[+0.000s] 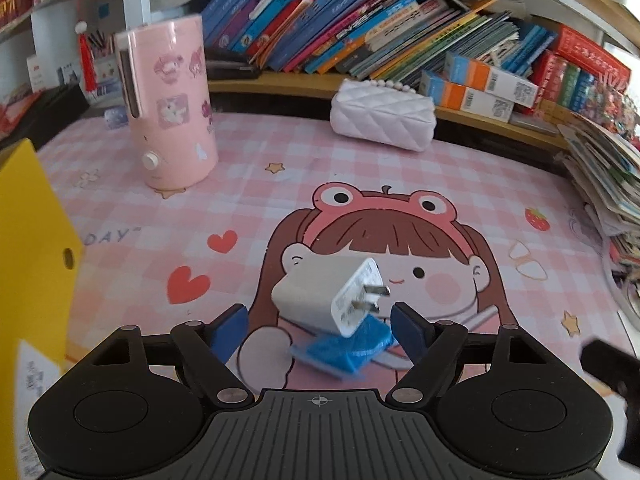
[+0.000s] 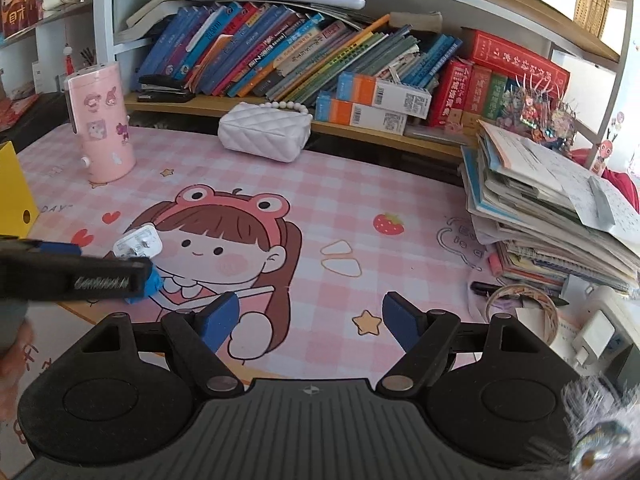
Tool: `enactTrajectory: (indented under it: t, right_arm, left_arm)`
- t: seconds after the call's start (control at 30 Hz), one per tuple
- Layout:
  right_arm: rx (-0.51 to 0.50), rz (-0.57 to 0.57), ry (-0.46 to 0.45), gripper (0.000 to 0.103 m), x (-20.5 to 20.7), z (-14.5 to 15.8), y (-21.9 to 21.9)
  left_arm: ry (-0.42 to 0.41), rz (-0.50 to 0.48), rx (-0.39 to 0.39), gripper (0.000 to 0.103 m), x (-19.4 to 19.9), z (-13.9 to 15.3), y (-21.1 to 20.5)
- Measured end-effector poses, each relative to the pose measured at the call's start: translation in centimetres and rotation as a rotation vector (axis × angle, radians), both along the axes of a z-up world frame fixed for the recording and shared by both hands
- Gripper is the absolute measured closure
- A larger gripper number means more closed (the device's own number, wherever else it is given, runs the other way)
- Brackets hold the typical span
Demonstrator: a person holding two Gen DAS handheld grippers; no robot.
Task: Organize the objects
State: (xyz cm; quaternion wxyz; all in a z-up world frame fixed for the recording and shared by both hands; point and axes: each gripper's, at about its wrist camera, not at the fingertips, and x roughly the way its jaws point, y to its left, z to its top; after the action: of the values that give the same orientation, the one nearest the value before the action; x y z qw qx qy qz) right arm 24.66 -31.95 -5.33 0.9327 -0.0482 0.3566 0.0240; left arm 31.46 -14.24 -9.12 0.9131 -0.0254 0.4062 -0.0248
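A white charger plug (image 1: 328,294) lies on the pink cartoon desk mat (image 1: 280,152), prongs pointing right. It rests on a blue textured piece (image 1: 348,350) that I cannot identify. My left gripper (image 1: 320,312) is open, its blue pads either side of the charger's near end and not touching it. The right wrist view shows the charger (image 2: 138,244) at the left, with a left gripper finger (image 2: 100,274) reaching in beside it. My right gripper (image 2: 310,304) is open over the mat with nothing between its pads.
A pink sticker-covered cylinder (image 1: 168,108) and a white quilted purse (image 1: 382,116) stand at the back. A yellow box (image 1: 32,248) fills the left edge. At the right are a pile of books (image 2: 552,216), a tape roll (image 2: 520,308) and a power strip (image 2: 600,332).
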Motion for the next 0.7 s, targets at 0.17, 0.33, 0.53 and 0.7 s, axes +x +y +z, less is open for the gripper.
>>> enactTrajectory:
  t: [0.17, 0.33, 0.53, 0.7]
  right_arm:
    - [0.005, -0.003, 0.010, 0.025, 0.1, -0.1, -0.1]
    - [0.007, 0.013, 0.008, 0.025, 0.1, 0.0, 0.3]
    - [0.020, 0.049, 0.011, 0.025, 0.1, 0.0, 1.0]
    - [0.054, 0.108, 0.044, 0.024, 0.7, -1.0, 2.4]
  left_arm:
    - [0.037, -0.004, -0.033, 0.024, 1.6, -1.1, -0.1]
    - [0.034, -0.002, -0.033, 0.041, 1.8, -1.4, 0.0]
    - [0.012, 0.006, -0.074, 0.080, 0.9, 0.1, 1.3]
    - [-0.050, 0.013, -0.125, 0.097, -0.7, 2.8, 3.2]
